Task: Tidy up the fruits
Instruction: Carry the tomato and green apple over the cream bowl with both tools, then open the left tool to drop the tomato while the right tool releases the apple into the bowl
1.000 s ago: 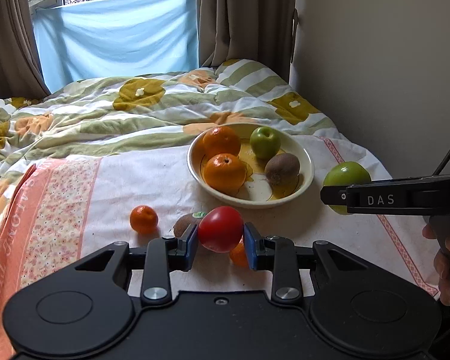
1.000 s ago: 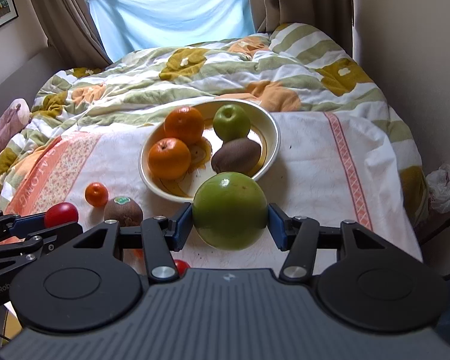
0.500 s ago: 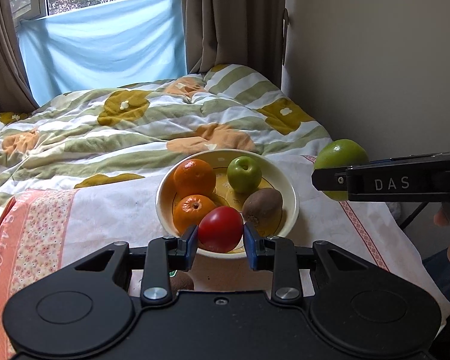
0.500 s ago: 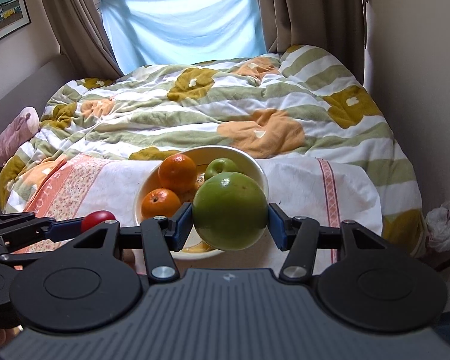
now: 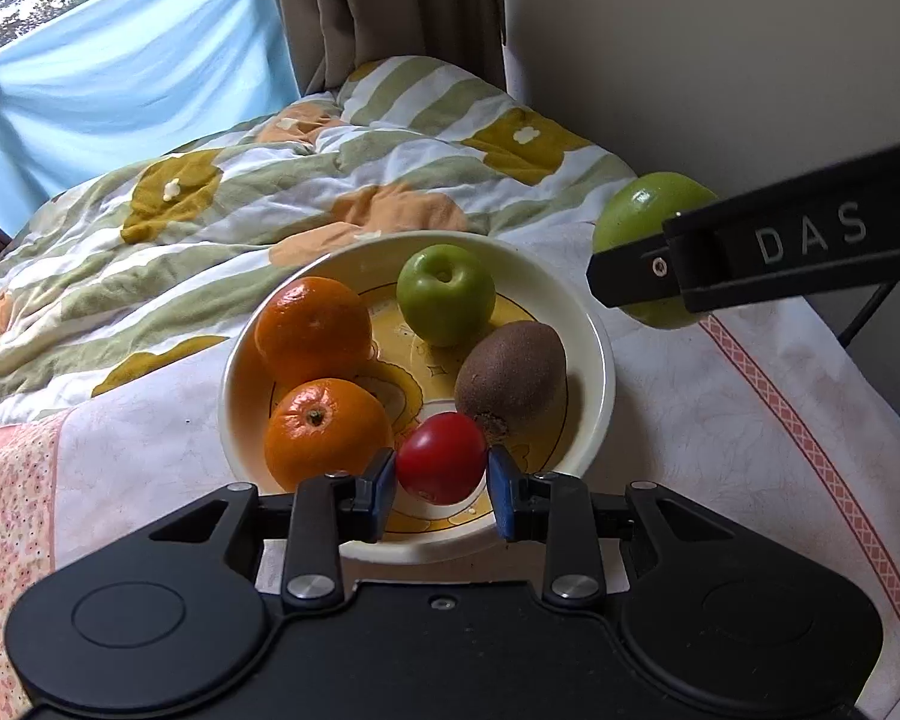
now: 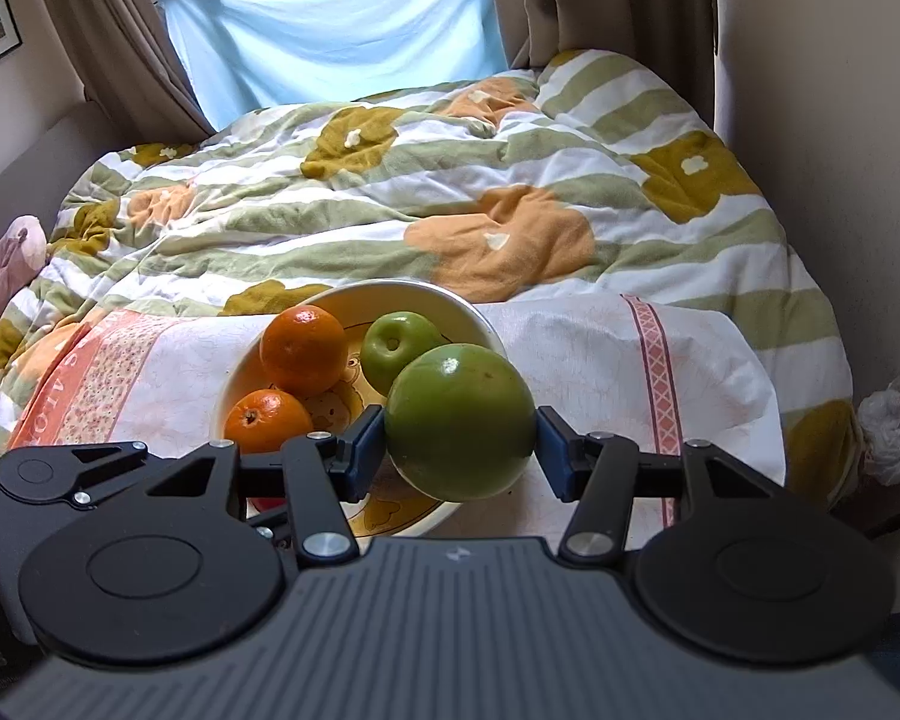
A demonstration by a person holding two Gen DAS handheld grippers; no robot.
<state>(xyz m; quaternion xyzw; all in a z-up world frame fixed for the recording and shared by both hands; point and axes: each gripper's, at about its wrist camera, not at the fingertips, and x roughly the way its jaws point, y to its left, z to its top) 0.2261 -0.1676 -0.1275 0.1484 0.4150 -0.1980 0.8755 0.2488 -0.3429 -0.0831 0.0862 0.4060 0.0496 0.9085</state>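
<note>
A bed (image 6: 720, 360) fills the view beyond both sets of jaws, covered at the far end by a quilt (image 6: 450, 192) striped in green and white with mustard and orange flowers. Nearer the jaws lies a white cloth (image 5: 720, 420) with a pink patterned border.

On that cloth sits a cream bowl (image 5: 600, 348) with a yellow picture inside. In the left wrist view it lies directly ahead of and beneath the jaws.

The right gripper (image 6: 461, 450) has its jaws clamped on a large green fruit (image 6: 459, 420), one blue pad pressed to each side. The fruit hangs in front of the bowl's near right rim (the left wrist view shows it off to the right of the bowl, above the cloth).

Inside the bowl, ahead of the left jaws, lie two oranges: one further off (image 5: 312, 330) and one close on the left (image 5: 327, 432). A green apple (image 5: 446, 294) rests at the far side, and a brown kiwi (image 5: 510, 384) just ahead to the right.

The left gripper (image 5: 442, 471) has its jaws closed on a small red tomato (image 5: 442, 459), held over the near part of the bowl, just beside the kiwi and the nearer orange.
</note>
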